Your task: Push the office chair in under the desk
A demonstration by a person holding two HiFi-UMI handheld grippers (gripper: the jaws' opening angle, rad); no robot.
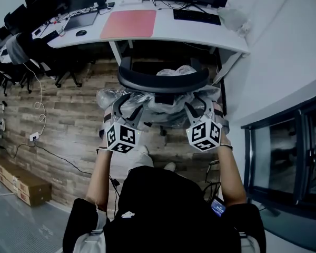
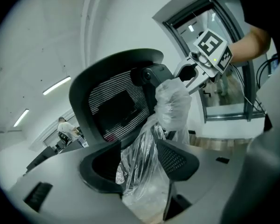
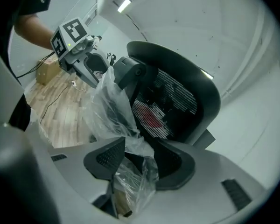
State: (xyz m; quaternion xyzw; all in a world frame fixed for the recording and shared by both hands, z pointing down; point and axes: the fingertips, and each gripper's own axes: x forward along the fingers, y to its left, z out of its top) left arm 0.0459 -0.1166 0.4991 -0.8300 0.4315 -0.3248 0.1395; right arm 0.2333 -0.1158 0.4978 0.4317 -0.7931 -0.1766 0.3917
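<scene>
The office chair (image 1: 163, 80) stands at the centre of the head view, on the wood-pattern floor (image 1: 73, 120). Its curved black backrest is turned toward the person, and its top lies just below the near edge of the white counter (image 1: 200, 33) in the frame. I can't tell how far the seat reaches under the counter. Clear plastic wrap bunches around both armrests and over the seat.

The person stands behind the chair with both arms stretched forward, 1 claw on each side of the backrest.

The left claw (image 2: 139, 148) is part-open. Its 2 jaws stand astride the plastic-wrapped left armrest (image 2: 172, 101), and the crumpled film fills the gap between them. The film brushes the jaws, but I see no firm pinch.

The right claw (image 3: 136, 148) is part-open in the same way. It straddles the wrapped right armrest (image 3: 112, 111), with plastic bulging up between its jaws. In each gripper view the mesh backrest fills the middle of the frame and the other claw's marker cube shows beyond it.

On the counter, toward the top of the head view, a pink desk mat (image 1: 129, 23) lies left of centre and a black keyboard (image 1: 196, 16) lies to its right. A long cardboard box (image 1: 18, 181) sits on the floor at the lower left.
</scene>
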